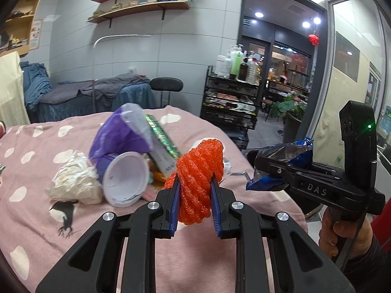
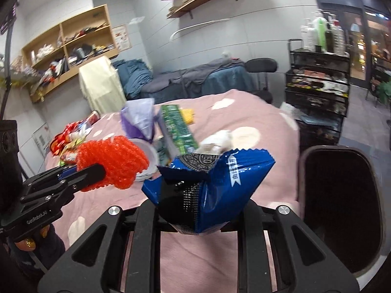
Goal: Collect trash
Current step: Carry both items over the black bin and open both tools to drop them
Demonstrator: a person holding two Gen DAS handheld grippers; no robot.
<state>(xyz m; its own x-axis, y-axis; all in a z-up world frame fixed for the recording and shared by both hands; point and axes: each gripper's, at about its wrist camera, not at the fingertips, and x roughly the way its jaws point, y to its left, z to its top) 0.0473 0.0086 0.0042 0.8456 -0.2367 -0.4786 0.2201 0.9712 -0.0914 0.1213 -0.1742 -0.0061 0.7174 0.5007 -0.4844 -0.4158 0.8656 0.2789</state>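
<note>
Pink spotted bedcover (image 1: 36, 161), wall shelves (image 1: 141, 2)

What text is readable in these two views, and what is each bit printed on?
"DAS": on the right gripper body, in the left wrist view.
"GenRobot.AI": on the left gripper body, in the right wrist view.
"EO", upside down and partly cut off: on the blue wrapper.
White ribbon mark on the blue wrapper: characters too blurred.
Green box, wall poster: print too small or blurred.
</note>
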